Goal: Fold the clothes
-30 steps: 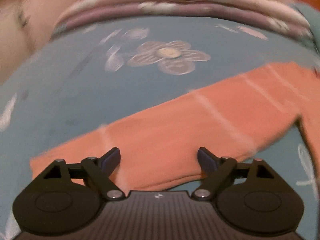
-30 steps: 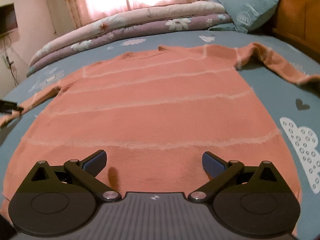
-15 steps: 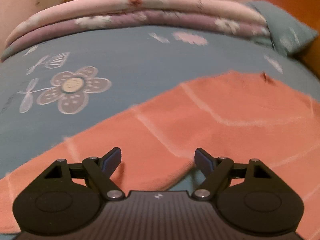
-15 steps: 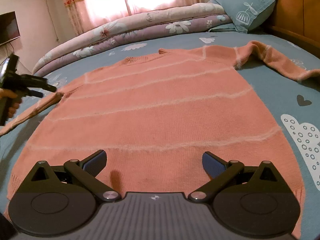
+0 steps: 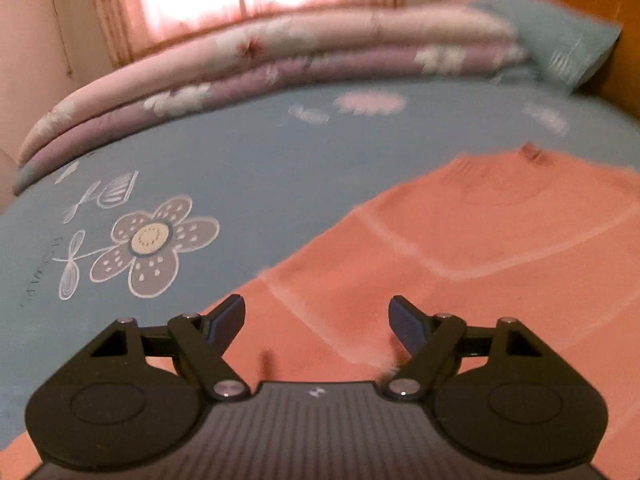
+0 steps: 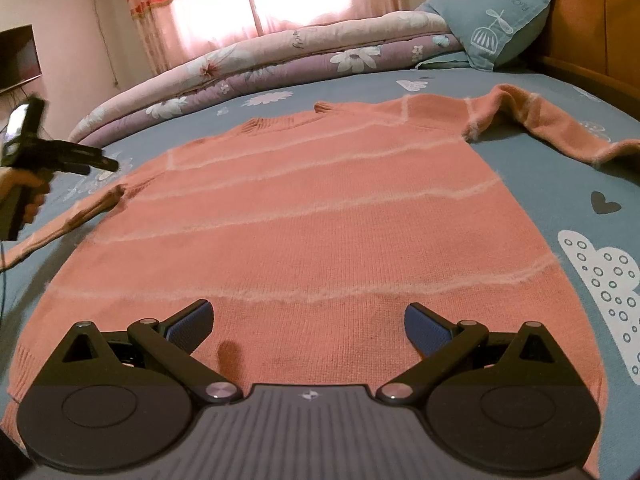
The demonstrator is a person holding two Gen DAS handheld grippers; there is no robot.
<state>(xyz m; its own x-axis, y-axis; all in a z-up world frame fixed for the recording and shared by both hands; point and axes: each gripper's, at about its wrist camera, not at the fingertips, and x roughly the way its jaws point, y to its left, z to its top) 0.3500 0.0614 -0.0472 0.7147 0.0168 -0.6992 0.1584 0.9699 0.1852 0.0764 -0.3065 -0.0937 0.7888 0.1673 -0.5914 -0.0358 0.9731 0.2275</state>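
A: Salmon-pink knitted sweater with pale stripes [image 6: 304, 216], spread flat on the blue-grey bedsheet printed with flowers and clouds [image 5: 280, 168].

B: Sleeves?

A: One stretched out past the left side, the other bent near the teal pillow [image 6: 496, 24].

B: Left gripper [image 5: 316, 318]?

A: Hovering over the sweater's shoulder by the sleeve seam, jaws apart though just closing a little, nothing pinched between them.

B: Right gripper [image 6: 307, 322]?

A: Wide open above the hem, empty. Folded floral quilt [image 6: 256, 68] beyond.
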